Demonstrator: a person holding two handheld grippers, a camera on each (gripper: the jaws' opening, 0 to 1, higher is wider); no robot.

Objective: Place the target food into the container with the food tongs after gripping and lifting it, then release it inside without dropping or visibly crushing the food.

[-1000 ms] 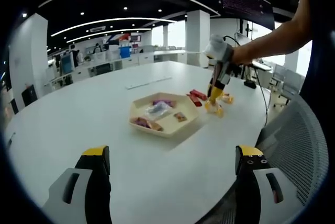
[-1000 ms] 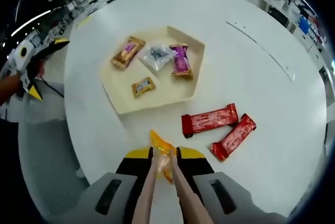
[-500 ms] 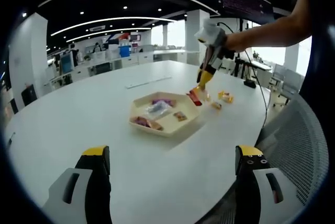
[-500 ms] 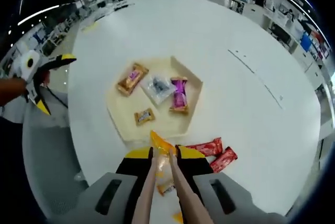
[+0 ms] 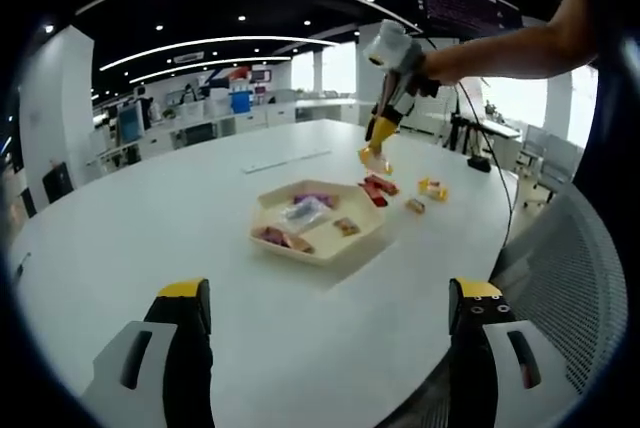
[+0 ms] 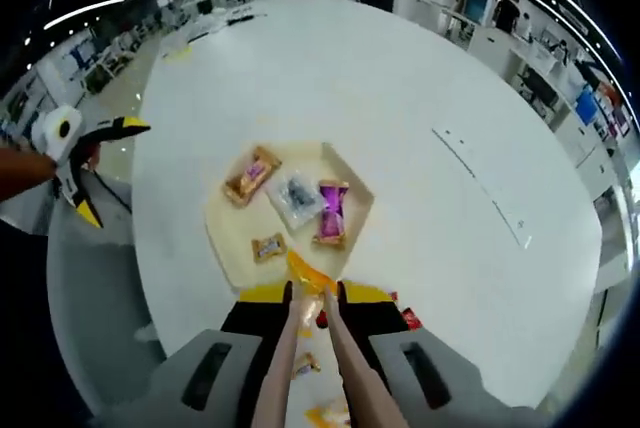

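R gripper (image 6: 312,300): my jaws pressed in on food tongs (image 6: 300,368); tong tips pinch orange-wrapped snack (image 6: 306,283), held in air above desk (image 6: 480,108), over near edge of tray (image 6: 225,248). In L gripper view same snack (image 5: 375,160) hangs beyond tray's (image 5: 320,250) far side, red bars (image 5: 378,188) below it. Tray holds 4 wrapped snacks, incl. purple one (image 6: 329,213). L gripper (image 5: 325,333): my jaws wide apart, nothing between, low over desk near edge, well short of tray.
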